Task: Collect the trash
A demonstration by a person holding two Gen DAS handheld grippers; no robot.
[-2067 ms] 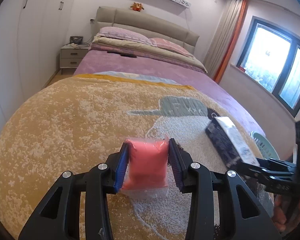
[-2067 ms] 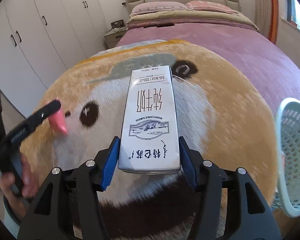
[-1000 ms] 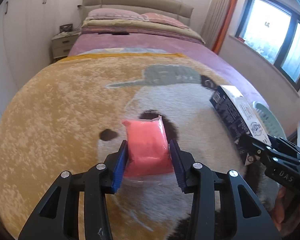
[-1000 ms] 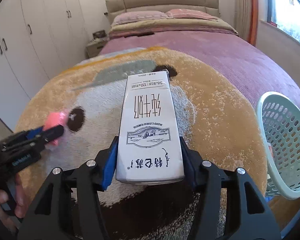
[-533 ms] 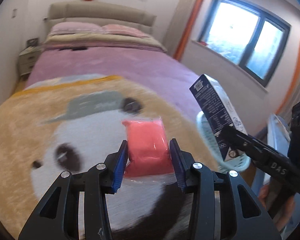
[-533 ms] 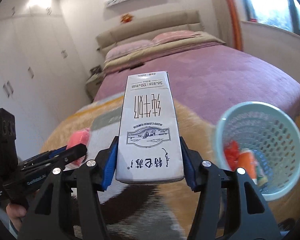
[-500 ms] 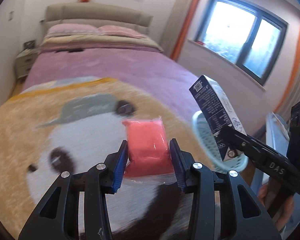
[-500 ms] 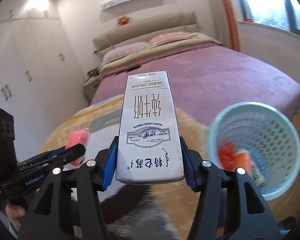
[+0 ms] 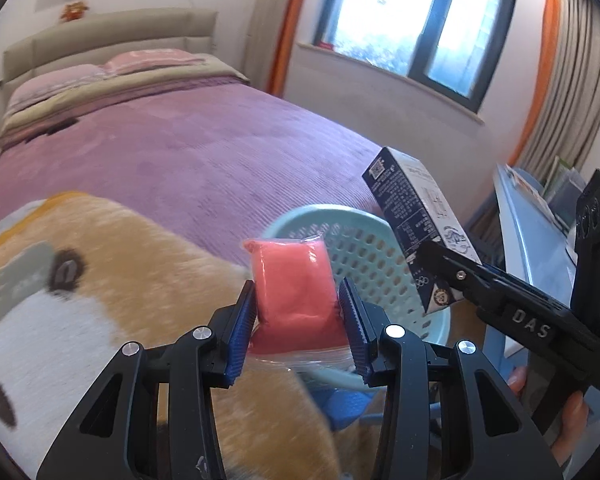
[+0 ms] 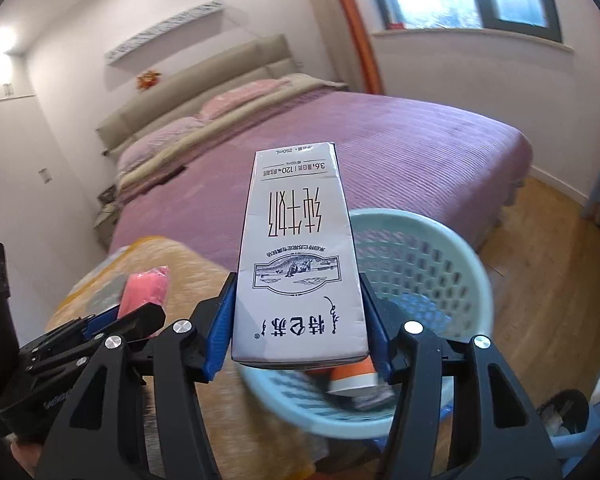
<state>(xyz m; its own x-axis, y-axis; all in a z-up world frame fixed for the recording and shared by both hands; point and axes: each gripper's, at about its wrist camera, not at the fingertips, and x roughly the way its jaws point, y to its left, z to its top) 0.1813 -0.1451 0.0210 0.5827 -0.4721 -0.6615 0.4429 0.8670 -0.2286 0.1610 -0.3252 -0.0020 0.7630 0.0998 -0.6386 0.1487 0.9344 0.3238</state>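
Note:
My left gripper (image 9: 298, 320) is shut on a pink plastic packet (image 9: 294, 280) and holds it in the air at the near rim of a pale green perforated basket (image 9: 364, 256). My right gripper (image 10: 298, 320) is shut on a white milk carton (image 10: 298, 272) with black print, held over the basket (image 10: 432, 280). The carton (image 9: 412, 220) and the right gripper (image 9: 452, 276) also show at the right of the left wrist view. The pink packet (image 10: 146, 286) shows at the left of the right wrist view. An orange-and-white item (image 10: 354, 374) lies inside the basket.
The basket stands beside the foot of a bed with a purple cover (image 9: 188, 140) and a tan panda blanket (image 9: 100, 288). Wooden floor (image 10: 552, 272) lies to the right. A blue shelf or desk (image 9: 528, 216) stands at the right under the window (image 9: 412, 28).
Both grippers have swung right, away from the panda blanket, and now hold the packet and the carton at the green basket. Both grips are unchanged.

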